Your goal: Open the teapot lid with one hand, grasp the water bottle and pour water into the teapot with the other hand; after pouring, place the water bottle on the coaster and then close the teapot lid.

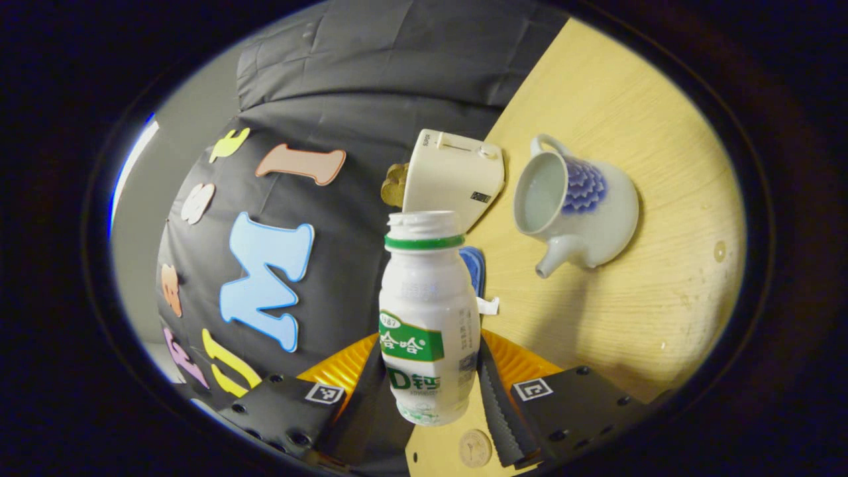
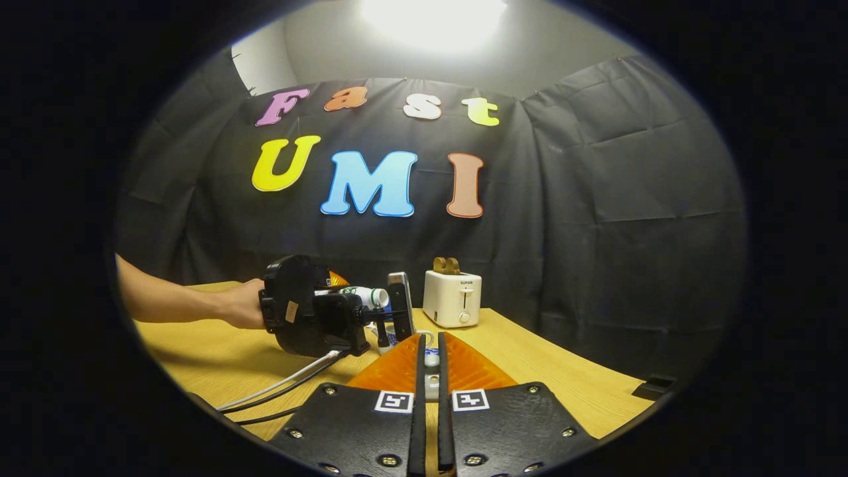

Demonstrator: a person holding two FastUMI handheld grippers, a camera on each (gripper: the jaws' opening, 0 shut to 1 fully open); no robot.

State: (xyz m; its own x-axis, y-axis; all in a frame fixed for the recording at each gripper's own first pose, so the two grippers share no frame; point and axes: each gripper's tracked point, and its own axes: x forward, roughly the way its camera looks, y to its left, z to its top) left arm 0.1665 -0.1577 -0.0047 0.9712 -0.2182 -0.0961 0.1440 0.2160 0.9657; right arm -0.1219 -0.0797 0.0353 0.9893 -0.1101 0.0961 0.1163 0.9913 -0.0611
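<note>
Left gripper squeezes the bottle. Tip it slowly over the open teapot. Right gripper pinches something small, maybe the lid.

Cream toaster stands at wooden table's back edge against the cloth wall, toast poking from its slot. Small black object at table's right edge.
</note>
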